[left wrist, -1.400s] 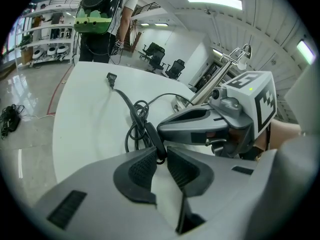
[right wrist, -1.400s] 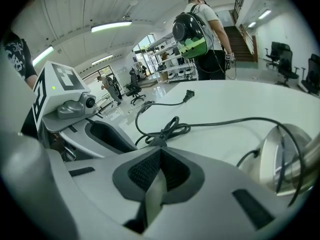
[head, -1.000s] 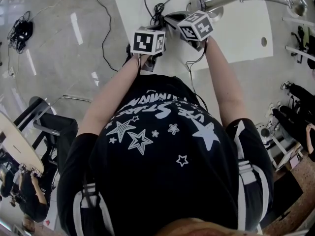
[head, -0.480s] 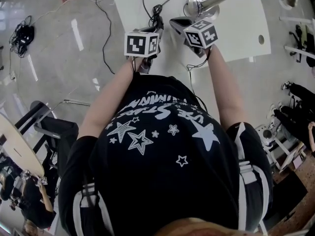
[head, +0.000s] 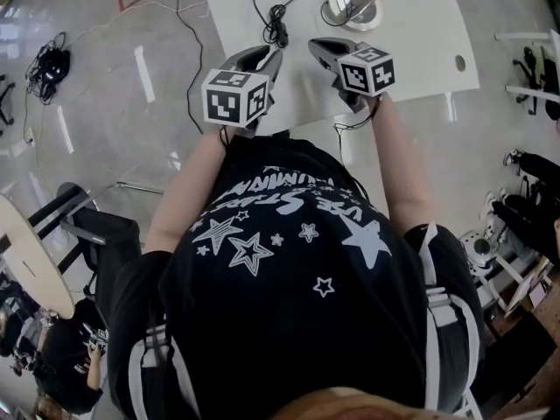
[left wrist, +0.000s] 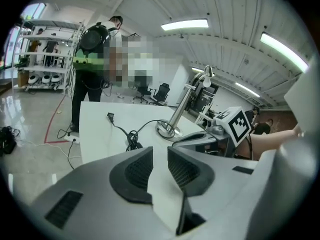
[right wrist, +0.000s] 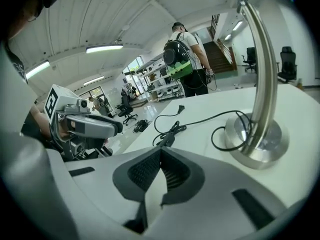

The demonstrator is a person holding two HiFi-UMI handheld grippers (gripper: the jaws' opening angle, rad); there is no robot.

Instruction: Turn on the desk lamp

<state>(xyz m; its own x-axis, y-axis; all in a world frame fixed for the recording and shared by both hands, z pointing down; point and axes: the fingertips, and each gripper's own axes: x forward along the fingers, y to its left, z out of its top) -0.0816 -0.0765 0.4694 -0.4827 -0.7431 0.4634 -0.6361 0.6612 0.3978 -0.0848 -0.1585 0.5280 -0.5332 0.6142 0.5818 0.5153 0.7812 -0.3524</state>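
Head view: left tongs (head: 265, 57) and right tongs (head: 325, 47) hover above the table (head: 420, 51), short of the desk lamp (head: 350, 7). Left gripper view: tongs (left wrist: 160, 153) parted, empty. Right gripper view: tongs (right wrist: 160, 153) closed, empty. The lamp (right wrist: 256, 134) is seemingly unlit, with the switching left to do.

The white table (head: 420, 42) bears the desk lamp's round base (head: 346, 9) and a black cable (head: 278, 26).

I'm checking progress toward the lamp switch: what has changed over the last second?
Both the left gripper and right gripper spread apart and drew back slightly from the lamp base toward the person. Nothing was grasped or released. Lamp base, cable and table stayed put.
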